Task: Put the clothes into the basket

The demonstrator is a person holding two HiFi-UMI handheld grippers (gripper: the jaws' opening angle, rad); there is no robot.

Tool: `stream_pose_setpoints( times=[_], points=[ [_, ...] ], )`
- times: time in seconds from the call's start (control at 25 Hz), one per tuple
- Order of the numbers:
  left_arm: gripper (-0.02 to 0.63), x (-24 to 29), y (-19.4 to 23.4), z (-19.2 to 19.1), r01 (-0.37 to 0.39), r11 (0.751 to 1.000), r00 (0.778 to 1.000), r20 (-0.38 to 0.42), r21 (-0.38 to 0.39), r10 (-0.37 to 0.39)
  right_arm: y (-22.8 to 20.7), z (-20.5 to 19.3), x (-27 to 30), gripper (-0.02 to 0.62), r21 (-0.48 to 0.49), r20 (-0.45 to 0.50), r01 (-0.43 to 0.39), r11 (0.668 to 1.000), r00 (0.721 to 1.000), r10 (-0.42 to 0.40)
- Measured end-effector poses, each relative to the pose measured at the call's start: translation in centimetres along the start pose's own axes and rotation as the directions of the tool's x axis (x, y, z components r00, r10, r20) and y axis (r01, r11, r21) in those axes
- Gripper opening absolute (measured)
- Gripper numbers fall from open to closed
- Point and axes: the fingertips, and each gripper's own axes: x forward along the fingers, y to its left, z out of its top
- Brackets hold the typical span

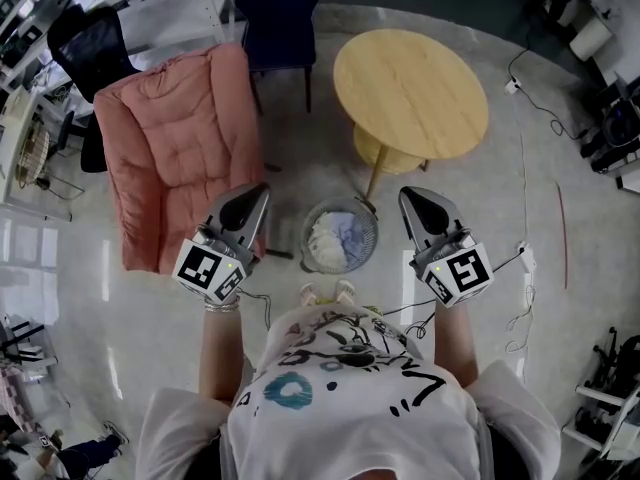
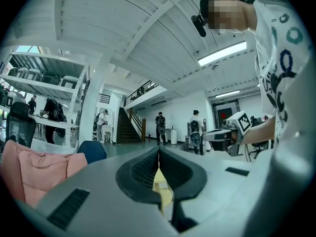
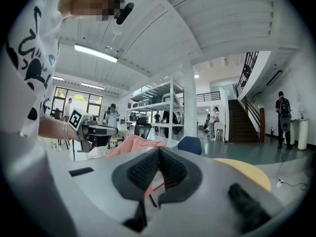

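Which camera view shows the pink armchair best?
The head view: the pink armchair shows whole from above, left of the wire basket. The left gripper view catches only its backrest at the lower left edge. The right gripper view shows only a pink strip near the middle.

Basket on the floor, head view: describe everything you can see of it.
The round grey mesh basket stands upright on the pale glossy floor, open top up, walls see-through. Crumpled white and pale-blue clothes lie inside, filling its bottom. It sits just ahead of the person's feet, between the pink padded armchair and the round wooden table, close to one table leg.
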Motion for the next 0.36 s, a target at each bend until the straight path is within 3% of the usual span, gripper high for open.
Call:
stream_pose_setpoints(
  times=[0.36],
  points=[
    [0.017,-0.46,-0.09,-0.25,0.004,1.0,1.0,-0.005,-0.007,-0.004,0.41,0.17,0.07,0.026,-0.004,0.004,0.002,1.0,1.0,-0.002]
  ],
)
